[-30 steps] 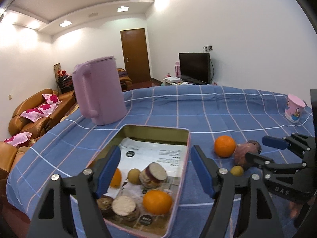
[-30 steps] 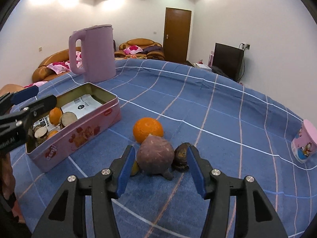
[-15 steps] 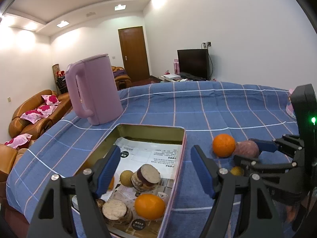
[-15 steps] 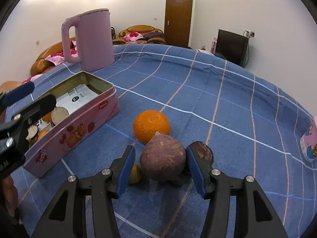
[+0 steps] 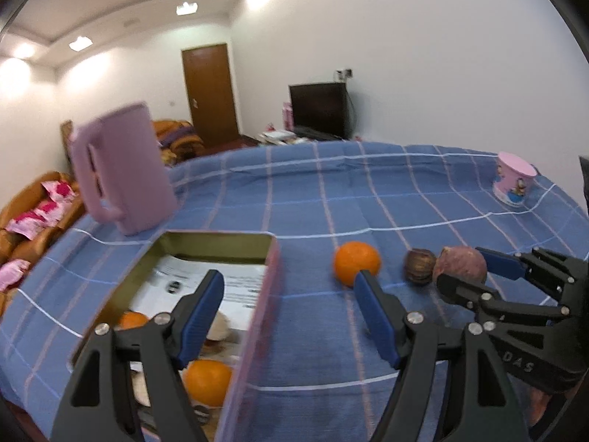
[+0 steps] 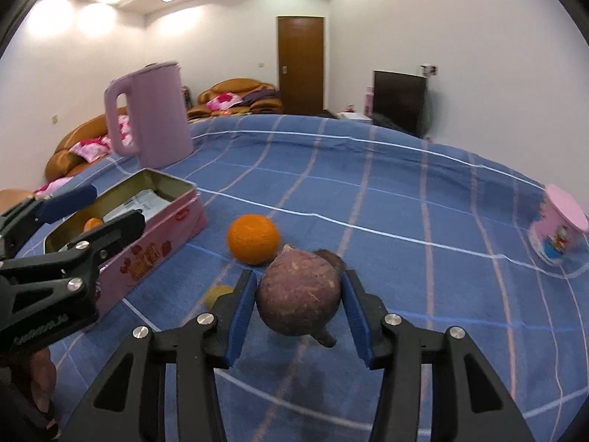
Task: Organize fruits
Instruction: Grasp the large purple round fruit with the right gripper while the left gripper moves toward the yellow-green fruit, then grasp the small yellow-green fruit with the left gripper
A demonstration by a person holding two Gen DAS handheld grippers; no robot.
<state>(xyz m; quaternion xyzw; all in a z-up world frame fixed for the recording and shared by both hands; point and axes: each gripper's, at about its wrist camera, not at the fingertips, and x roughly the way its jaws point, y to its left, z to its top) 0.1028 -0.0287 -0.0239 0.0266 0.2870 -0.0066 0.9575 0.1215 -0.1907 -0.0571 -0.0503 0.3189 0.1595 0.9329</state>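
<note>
A: Where is the right tool [image 6: 299, 304]?

B: It is low over the blue checked cloth [image 6: 423, 228] of the worktop, with a purple fruit [image 6: 298, 296] between its blue pads [image 6: 241, 313]. Both pads sit against the fruit's sides, so the tool is pinching it. The left camera shows the same thing from the side: the right tool [image 5: 464, 272] closed around the purple fruit [image 5: 460, 266].

A: What lies around it?

B: An orange [image 6: 253, 239] sits just behind and to the left of the fruit, toward the tin. A dark brown fruit [image 6: 331, 258] peeks out right behind the purple one; whether they touch cannot be told. A small yellow fruit [image 6: 217, 293] lies just left of the left pad, blurred.

A: And the left tool [image 5: 289, 313]?

B: Its jaws are spread wide and hold nothing. It hovers over the right wall of the pink tin [image 5: 263, 294], one pad above the inside, the other above the cloth.

A: What is in the tin?

B: A printed sheet [image 5: 235, 280], two oranges [image 5: 208, 381] and a pale cut piece [image 5: 221, 326], partly hidden by the pad.

A: Anything else on the worktop?

B: A pink kettle [image 6: 151, 114] behind the tin, and a pink cup [image 6: 559, 232] well apart, near the right edge.
</note>
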